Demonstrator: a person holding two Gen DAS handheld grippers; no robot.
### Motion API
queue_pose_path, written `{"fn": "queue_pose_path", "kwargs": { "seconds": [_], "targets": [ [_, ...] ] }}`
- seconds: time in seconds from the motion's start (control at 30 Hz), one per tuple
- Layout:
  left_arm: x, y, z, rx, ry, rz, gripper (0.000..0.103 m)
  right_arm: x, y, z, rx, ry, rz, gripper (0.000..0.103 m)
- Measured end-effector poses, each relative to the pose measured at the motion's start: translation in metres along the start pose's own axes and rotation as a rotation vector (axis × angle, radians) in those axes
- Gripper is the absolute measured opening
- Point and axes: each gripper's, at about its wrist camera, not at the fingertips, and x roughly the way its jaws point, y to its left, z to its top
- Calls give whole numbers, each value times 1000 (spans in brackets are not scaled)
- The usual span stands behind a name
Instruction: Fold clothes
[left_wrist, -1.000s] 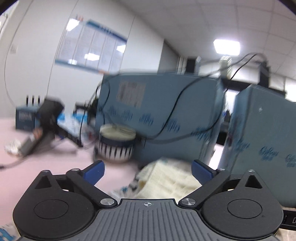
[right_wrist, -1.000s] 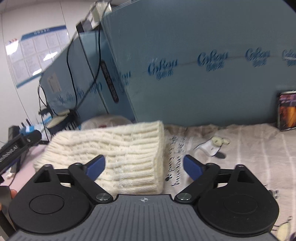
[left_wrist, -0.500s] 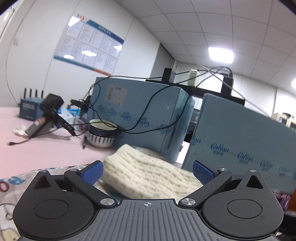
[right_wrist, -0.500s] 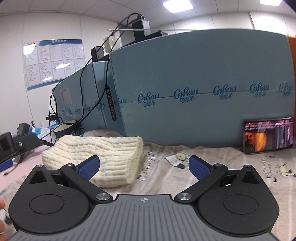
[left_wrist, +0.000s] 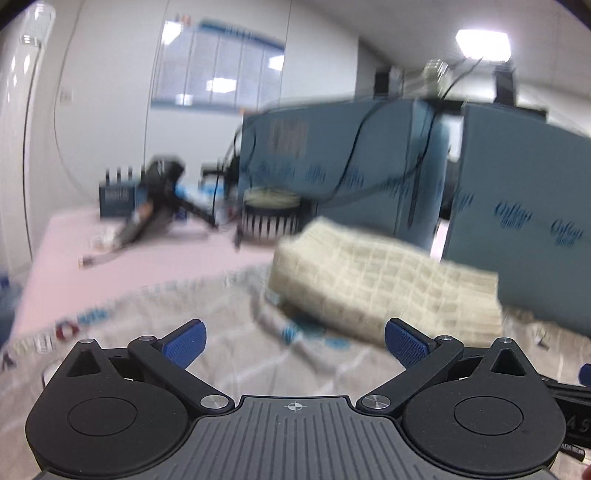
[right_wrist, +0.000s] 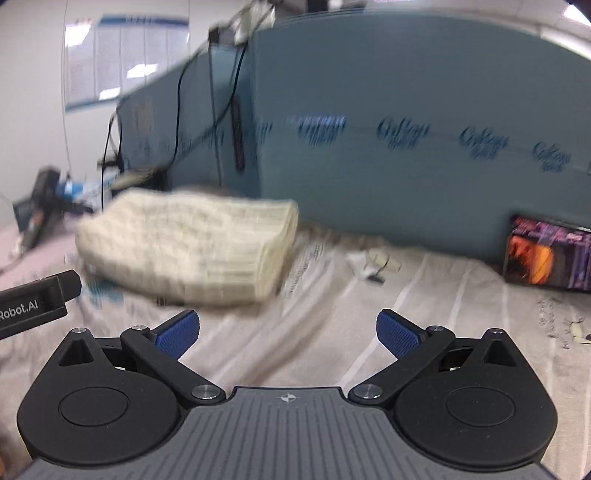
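White walls (left_wrist: 110, 92) enclose the room, one carrying a blue-framed notice board (left_wrist: 218, 70). A rectangular ceiling light panel (left_wrist: 482, 38) is lit. Tall blue foam partition boards (right_wrist: 406, 110) with dark printed lettering stand behind a pale pink tabletop (left_wrist: 129, 258). Black cables (right_wrist: 179, 92) hang over the boards.

The left hand-held gripper (left_wrist: 293, 341) points forward and slightly downward, its two blue-padded fingers (left_wrist: 184, 341) spread wide with nothing between them. The right hand-held gripper (right_wrist: 287, 334) is angled the same way, its fingers (right_wrist: 398, 334) equally far apart and empty. In the right wrist view, the black body of the left one juts in at the left edge.
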Motion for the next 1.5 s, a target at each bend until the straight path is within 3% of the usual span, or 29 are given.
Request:
{"fn": "queue_pose_path", "kwargs": {
  "seconds": [0.13,0.33,0.73,1.5],
  "targets": [
    [14,4,-7,-4,137,36,103,12,8,-3,-45,68,-14,103],
    [21,6,-15,-4,217,55,103,24,14,-7,-84,142,-5,103],
    [26,-2,-15,46,248,82,103,29,11,-6,-67,176,16,103],
    [29,-3,-15,51,251,76,103,29,12,-6,-73,177,12,103]
  ]
}}
